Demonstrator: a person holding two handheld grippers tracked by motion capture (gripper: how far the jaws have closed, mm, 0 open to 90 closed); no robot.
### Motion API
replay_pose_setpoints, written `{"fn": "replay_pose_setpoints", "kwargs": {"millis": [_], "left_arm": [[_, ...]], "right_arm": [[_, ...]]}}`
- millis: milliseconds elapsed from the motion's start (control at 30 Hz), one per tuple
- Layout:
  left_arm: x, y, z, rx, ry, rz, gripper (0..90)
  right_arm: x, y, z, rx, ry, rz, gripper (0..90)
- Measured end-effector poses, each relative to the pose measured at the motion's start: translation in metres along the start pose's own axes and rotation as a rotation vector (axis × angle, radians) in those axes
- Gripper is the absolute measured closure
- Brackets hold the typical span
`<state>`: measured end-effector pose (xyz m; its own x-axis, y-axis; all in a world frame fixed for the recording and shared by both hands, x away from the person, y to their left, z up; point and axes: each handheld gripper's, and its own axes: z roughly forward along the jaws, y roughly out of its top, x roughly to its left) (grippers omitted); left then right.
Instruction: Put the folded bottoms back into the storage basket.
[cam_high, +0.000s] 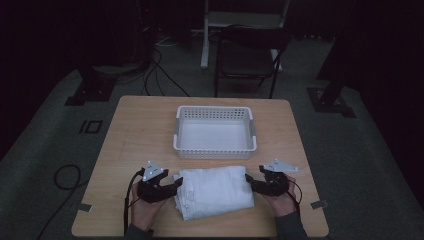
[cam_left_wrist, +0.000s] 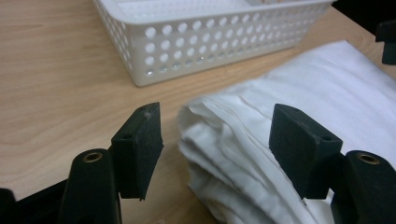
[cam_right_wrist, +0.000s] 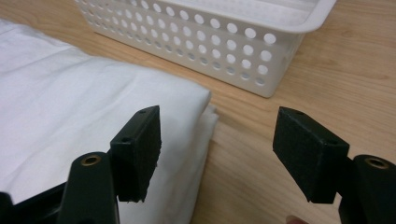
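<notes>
On the near half of the pale wooden table (cam_high: 135, 130), a folded white cloth (cam_high: 215, 191) is lying flat, its long axis running roughly left to right between the two grippers, with its near edge slanting slightly so the right end is sitting a little farther from the person. Its stacked, layered fold edges are facing the left gripper (cam_high: 176, 186), while a smooth rounded fold is facing the right gripper (cam_high: 248, 181). The fabric is looking soft and finely woven, with faint creases along its top.

Just beyond the cloth, a white perforated plastic basket (cam_high: 215, 148) with a rolled rim is standing upright, its long side lying parallel to the cloth and close to it without touching.

Seen from the left gripper view, the black rubber-faced jaws are standing apart, straddling the cloth's layered corner (cam_left_wrist: 224, 154); the right-hand pad is overlapping the fabric, though whether it is pressing I cannot tell, and the other pad is sitting clear of it. Seen from the right gripper view, the jaws are likewise spread wide, one pad hovering over the cloth's rounded corner (cam_right_wrist: 93, 107), the other over bare wood (cam_right_wrist: 243, 163), gripping nothing.
</notes>
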<state>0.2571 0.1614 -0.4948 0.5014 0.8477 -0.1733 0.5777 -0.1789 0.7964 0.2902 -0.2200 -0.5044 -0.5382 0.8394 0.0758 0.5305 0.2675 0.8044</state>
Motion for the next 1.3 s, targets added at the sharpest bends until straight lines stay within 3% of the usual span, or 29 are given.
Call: {"fn": "replay_pose_setpoints", "kwargs": {"millis": [433, 600, 867, 1300], "left_arm": [[-0.013, -0.018, -0.001, 0.037, -0.046, 0.019, 28.5], [-0.014, -0.028, 0.002, 0.05, -0.05, 0.0, 28.5], [-0.021, -0.036, -0.006, 0.029, -0.072, -0.006, 28.5], [-0.028, -0.046, -0.003, 0.068, -0.054, 0.017, 27.6]], "right_arm": [[0.013, -0.013, -0.005, 0.014, 0.016, -0.028, 33.0], [0.016, -0.015, -0.007, 0.014, 0.025, -0.035, 33.2], [0.02, -0.02, -0.009, 0.022, 0.027, -0.057, 33.8], [0.022, -0.032, -0.01, 0.047, 0.049, -0.052, 34.1]]}}
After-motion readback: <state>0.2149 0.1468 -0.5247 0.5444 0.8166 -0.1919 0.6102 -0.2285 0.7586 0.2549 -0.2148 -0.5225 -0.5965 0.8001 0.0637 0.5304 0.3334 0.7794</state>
